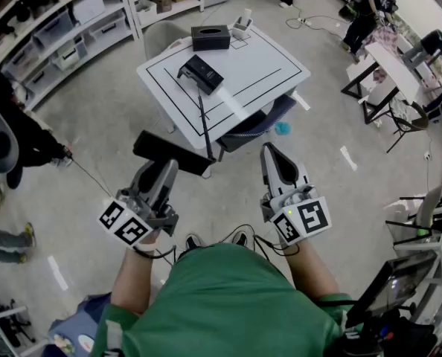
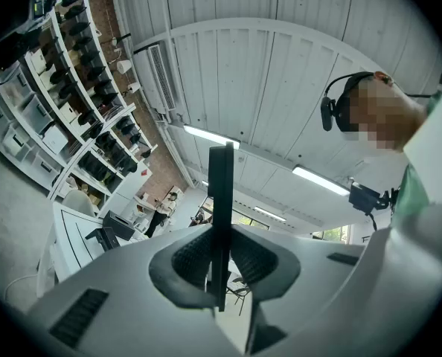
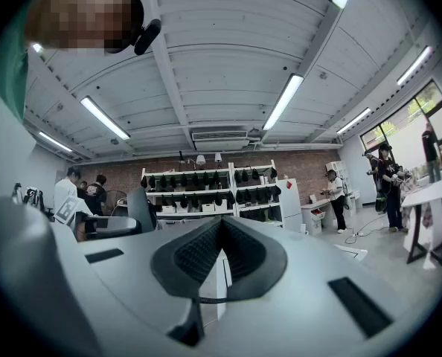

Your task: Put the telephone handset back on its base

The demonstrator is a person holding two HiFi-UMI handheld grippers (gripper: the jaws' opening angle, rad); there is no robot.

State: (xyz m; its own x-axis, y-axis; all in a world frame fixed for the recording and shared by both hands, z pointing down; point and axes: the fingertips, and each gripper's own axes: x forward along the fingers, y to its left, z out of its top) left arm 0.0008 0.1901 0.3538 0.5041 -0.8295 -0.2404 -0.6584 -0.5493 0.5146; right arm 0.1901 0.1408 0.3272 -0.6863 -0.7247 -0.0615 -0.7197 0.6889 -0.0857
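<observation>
Just past the person's green shirt [image 1: 228, 303], the left gripper [image 1: 167, 169] has its fingers [image 2: 191, 255] clamped on the telephone handset [image 1: 178, 155], which lies crosswise, while its base [image 1: 201, 73] sits on the tabletop [image 1: 269, 73] well ahead and the right gripper [image 1: 271, 153] holds its fingers [image 3: 195, 255] together on nothing.

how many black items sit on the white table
2, besides the cord: the telephone base near the table's middle and a black box at its far edge. The handset is off it, in the left hand-held gripper.
</observation>
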